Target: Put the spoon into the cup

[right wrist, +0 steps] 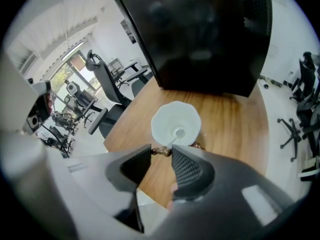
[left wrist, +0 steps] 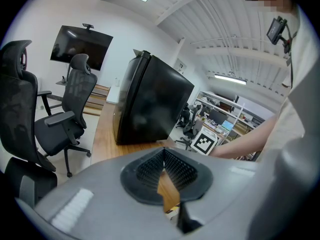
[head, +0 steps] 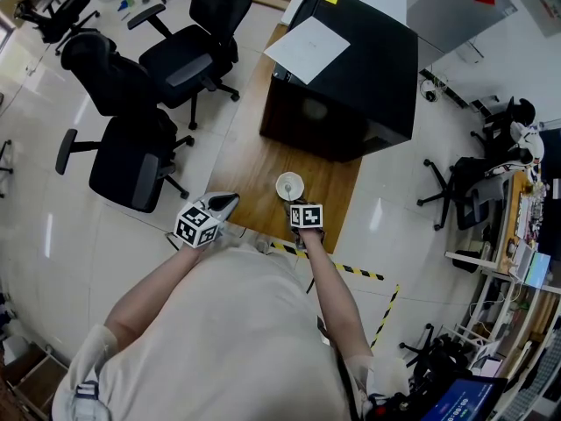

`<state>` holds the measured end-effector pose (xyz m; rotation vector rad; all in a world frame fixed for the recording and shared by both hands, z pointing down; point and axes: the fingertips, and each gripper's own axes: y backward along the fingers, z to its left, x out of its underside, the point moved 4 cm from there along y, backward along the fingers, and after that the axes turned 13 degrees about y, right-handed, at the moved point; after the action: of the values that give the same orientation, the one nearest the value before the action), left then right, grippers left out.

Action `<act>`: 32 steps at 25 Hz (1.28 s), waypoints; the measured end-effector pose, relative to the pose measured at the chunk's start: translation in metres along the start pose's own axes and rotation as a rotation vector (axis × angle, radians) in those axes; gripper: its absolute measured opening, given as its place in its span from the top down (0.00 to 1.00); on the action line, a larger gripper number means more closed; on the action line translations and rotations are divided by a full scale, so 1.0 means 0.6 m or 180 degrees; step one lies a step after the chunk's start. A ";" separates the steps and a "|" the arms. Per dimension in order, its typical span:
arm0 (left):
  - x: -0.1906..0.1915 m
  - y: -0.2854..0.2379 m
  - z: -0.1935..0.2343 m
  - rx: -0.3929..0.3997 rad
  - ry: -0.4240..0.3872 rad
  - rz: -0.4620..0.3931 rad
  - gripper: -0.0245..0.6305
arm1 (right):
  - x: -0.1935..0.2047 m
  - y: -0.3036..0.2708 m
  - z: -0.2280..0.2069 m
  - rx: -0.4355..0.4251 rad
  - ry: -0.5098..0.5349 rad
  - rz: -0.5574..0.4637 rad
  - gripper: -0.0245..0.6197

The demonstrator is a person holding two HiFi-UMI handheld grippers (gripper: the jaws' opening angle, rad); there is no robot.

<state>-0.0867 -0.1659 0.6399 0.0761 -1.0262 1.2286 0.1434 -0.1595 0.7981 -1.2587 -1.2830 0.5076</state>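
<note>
Left gripper is held clenched at the near left edge of the wooden table, its pads pressed together at the tips with nothing between them. To its right, the white cup is set upright on the table. The spoon is seen inside it, its thin handle leaned toward the right gripper. That gripper's jaws are spread apart just near of the cup, with nothing clamped. A black box is placed beyond.

Your white cup stands upright on the wooden surface; the spoon sits inside, handle over the rim.
</note>
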 end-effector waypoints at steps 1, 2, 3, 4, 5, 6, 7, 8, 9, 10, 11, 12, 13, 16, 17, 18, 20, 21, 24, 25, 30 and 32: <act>0.000 0.001 -0.002 -0.0008 -0.0002 -0.0004 0.96 | 0.000 -0.001 -0.001 -0.0004 0.0001 -0.0011 0.76; 0.000 0.001 -0.004 -0.0017 -0.0005 -0.0008 0.96 | -0.001 -0.002 -0.003 -0.0010 -0.0002 -0.0021 0.76; 0.000 0.002 -0.005 -0.0029 -0.0009 -0.0012 0.96 | -0.001 -0.004 -0.005 -0.0017 -0.0008 -0.0031 0.76; 0.001 0.002 -0.005 -0.0041 -0.0014 -0.0018 0.96 | -0.001 -0.006 -0.006 -0.0026 -0.0017 -0.0043 0.76; 0.002 0.002 -0.007 -0.0053 -0.0018 -0.0023 0.96 | -0.001 -0.007 -0.007 -0.0039 -0.0023 -0.0059 0.76; 0.003 0.002 -0.008 -0.0066 -0.0022 -0.0029 0.96 | 0.000 -0.009 -0.008 -0.0054 -0.0027 -0.0075 0.76; 0.004 0.003 -0.010 -0.0080 -0.0027 -0.0036 0.96 | 0.001 -0.010 -0.009 -0.0067 -0.0026 -0.0085 0.76; 0.004 0.004 -0.013 -0.0096 -0.0035 -0.0045 0.96 | 0.002 -0.011 -0.010 -0.0069 -0.0013 -0.0090 0.76; 0.004 0.005 -0.015 -0.0115 -0.0045 -0.0056 0.96 | 0.002 -0.011 -0.011 -0.0061 0.0013 -0.0098 0.76; 0.003 0.006 -0.017 -0.0136 -0.0054 -0.0067 0.96 | 0.001 -0.011 -0.011 -0.0046 0.0049 -0.0121 0.76; 0.003 0.008 -0.020 -0.0158 -0.0062 -0.0080 0.96 | 0.000 -0.009 -0.012 -0.0021 0.0090 -0.0159 0.75; 0.003 0.009 -0.023 -0.0182 -0.0066 -0.0095 0.96 | 0.000 -0.007 -0.014 0.0011 0.0127 -0.0209 0.75; 0.003 0.011 -0.027 -0.0208 -0.0068 -0.0111 0.96 | -0.001 -0.003 -0.016 0.0043 0.0154 -0.0262 0.73; 0.004 0.015 -0.038 -0.0294 -0.0061 -0.0168 0.96 | -0.001 0.015 -0.024 0.0131 0.0177 -0.0412 0.70; 0.005 0.017 -0.042 -0.0326 -0.0050 -0.0188 0.96 | 0.001 0.023 -0.025 0.0148 0.0180 -0.0474 0.70; 0.007 0.020 -0.046 -0.0356 -0.0031 -0.0208 0.96 | 0.003 0.033 -0.025 0.0156 0.0189 -0.0553 0.69; 0.011 0.027 -0.054 -0.0416 0.0037 -0.0258 0.96 | 0.008 0.055 -0.022 0.0151 0.0210 -0.0740 0.69; 0.012 0.029 -0.058 -0.0447 0.0076 -0.0287 0.96 | 0.013 0.067 -0.021 0.0142 0.0204 -0.0827 0.69; 0.017 0.033 -0.070 -0.0544 0.0155 -0.0381 0.96 | 0.034 0.105 -0.025 0.0096 0.0154 -0.1064 0.69; 0.020 0.034 -0.073 -0.0576 0.0173 -0.0407 0.96 | 0.042 0.116 -0.025 0.0073 0.0144 -0.1150 0.69; 0.057 0.050 -0.091 -0.0682 0.0433 -0.0507 0.96 | 0.090 0.168 -0.020 -0.0075 0.0088 -0.1495 0.69; 0.078 0.058 -0.101 -0.0692 0.0523 -0.0502 0.96 | 0.109 0.186 -0.017 -0.0101 0.0090 -0.1573 0.70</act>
<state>-0.0792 -0.0843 0.6208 -0.1096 -0.9846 0.9585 0.2095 -0.0722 0.7289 -0.9222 -1.5187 0.1148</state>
